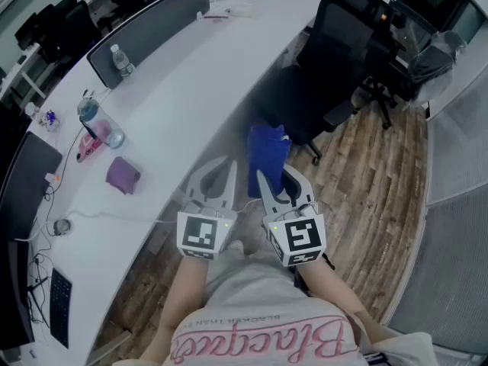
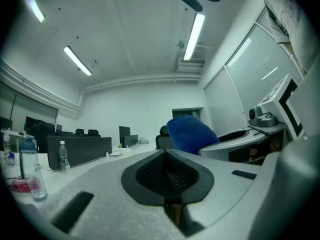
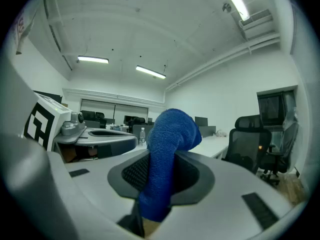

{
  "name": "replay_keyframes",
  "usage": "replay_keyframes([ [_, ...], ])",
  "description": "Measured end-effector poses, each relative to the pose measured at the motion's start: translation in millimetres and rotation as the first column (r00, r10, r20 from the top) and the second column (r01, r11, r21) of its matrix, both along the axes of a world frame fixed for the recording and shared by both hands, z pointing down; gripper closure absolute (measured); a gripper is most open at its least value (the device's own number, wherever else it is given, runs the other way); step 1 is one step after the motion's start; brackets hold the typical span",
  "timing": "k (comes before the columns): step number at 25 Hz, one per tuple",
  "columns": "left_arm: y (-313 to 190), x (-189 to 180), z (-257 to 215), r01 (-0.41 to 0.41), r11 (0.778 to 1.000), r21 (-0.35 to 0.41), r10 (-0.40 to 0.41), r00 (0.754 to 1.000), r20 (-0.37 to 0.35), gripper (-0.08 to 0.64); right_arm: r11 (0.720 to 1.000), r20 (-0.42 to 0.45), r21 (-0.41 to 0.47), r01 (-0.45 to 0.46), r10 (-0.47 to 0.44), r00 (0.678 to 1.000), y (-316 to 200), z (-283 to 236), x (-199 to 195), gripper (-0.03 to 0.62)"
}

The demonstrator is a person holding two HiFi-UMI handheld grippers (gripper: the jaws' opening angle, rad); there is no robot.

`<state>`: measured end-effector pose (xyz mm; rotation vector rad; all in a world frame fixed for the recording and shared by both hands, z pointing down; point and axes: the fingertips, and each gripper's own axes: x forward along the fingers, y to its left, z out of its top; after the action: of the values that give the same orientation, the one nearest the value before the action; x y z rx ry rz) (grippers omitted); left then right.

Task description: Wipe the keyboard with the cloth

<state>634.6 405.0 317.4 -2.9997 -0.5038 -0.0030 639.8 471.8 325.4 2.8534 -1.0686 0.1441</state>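
My right gripper (image 1: 276, 180) is shut on a blue cloth (image 1: 267, 155), held in the air just off the desk's front edge. In the right gripper view the cloth (image 3: 167, 149) sticks up from between the shut pads of the right gripper (image 3: 159, 180) and folds over at the top. My left gripper (image 1: 221, 168) hangs beside it, shut with nothing in it; its pads (image 2: 150, 171) meet, and the cloth (image 2: 190, 134) shows to their right. The black keyboard (image 1: 59, 307) lies at the lower left of the white desk (image 1: 175, 105), far from both grippers.
On the desk are a dark monitor (image 1: 27, 181), a purple folded item (image 1: 123, 174), a clear bottle (image 1: 99, 120), a water bottle (image 1: 122, 59) by a grey divider (image 1: 149, 25), and cables. A black office chair (image 1: 335, 59) stands on the wood floor to the right.
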Motion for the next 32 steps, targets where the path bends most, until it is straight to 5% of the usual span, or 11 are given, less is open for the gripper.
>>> replay_keyframes([
  [9,26.8,-0.4,-1.7,0.022,1.0,0.006,-0.022,1.0,0.003,0.554,1.0,0.004,0.001,0.02,-0.02,1.0,26.5,-4.8,7.3,0.494],
  [15,12.4,-28.4,0.4,0.145,0.989,0.014,-0.145,0.989,-0.002,0.554,0.992,0.027,0.056,0.116,-0.117,0.993,6.7,-0.6,-9.8,0.494],
  [24,-42.0,-111.3,-7.9,0.425,0.905,0.029,-0.424,0.905,-0.017,0.554,0.933,0.02,0.076,0.351,-0.354,0.935,-38.2,-4.0,-69.6,0.494],
  [32,-34.5,-149.4,-10.4,0.527,0.849,0.019,-0.527,0.85,-0.017,0.554,0.882,0.018,0.072,0.466,-0.468,0.884,-40.0,-4.6,-102.8,0.494],
])
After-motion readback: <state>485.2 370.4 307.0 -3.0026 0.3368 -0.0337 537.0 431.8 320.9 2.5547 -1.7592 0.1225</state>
